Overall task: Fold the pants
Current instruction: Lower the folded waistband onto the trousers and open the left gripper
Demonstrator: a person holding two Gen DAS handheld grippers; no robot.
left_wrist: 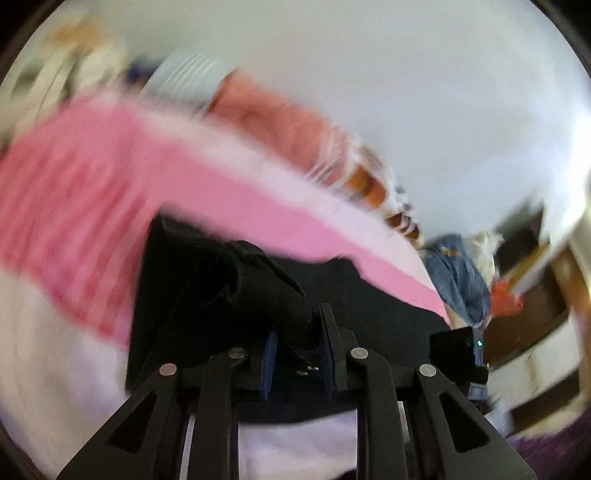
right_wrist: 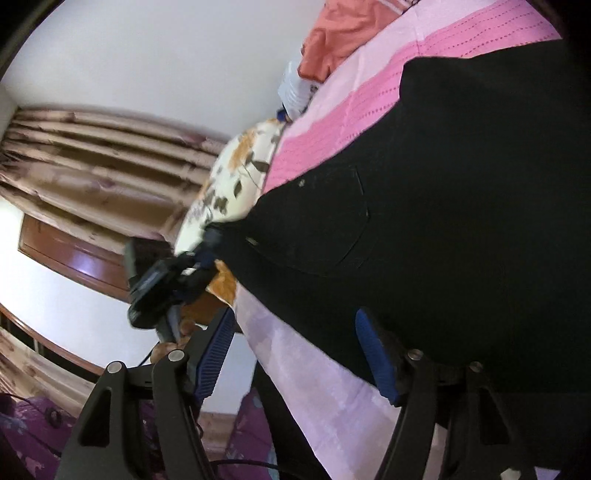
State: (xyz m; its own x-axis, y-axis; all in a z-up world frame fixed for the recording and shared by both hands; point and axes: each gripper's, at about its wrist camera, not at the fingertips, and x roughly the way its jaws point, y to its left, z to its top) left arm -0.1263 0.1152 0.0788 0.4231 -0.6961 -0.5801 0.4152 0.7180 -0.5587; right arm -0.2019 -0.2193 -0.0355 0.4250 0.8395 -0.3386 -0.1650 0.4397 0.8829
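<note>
Black pants (right_wrist: 461, 206) are seen spread on a pink striped bedspread (right_wrist: 369, 99), covering most of the right wrist view; a back pocket outline and small rivets are visible on the fabric. In the left wrist view the pants (left_wrist: 229, 288) are bunched into a raised fold right at the fingers, the rest lying flat on the bedspread (left_wrist: 110, 177) (view heavily motion-blurred).

The left gripper (left_wrist: 299, 350) is clamped on that bunched fold: fabric is pinched between the blue pads (left_wrist: 271, 354), the jaws drawn close together around it. The same gripper (right_wrist: 207, 254) is also caught in the right wrist view, at the pants' corner near the bed edge, with dark cloth held at its tip.

The right gripper (right_wrist: 295, 354) is released, jaws wide apart, blue pads (right_wrist: 375, 354) visible on both fingers. One finger sits against or just over the edge of the pants, the other is off the side of the bed; no fabric is seen between them.

Also on the bed: an orange garment (right_wrist: 343, 33) near the far end, a white-blue striped item (right_wrist: 295, 88) beside it, and a floral pillow (right_wrist: 236, 173) at the bed's side. A blue denim piece (left_wrist: 458, 273) is seen past the bed edge in the left wrist view. Curtains (right_wrist: 99, 158) and a purple patterned surface (right_wrist: 29, 432) are visible off the bed.
</note>
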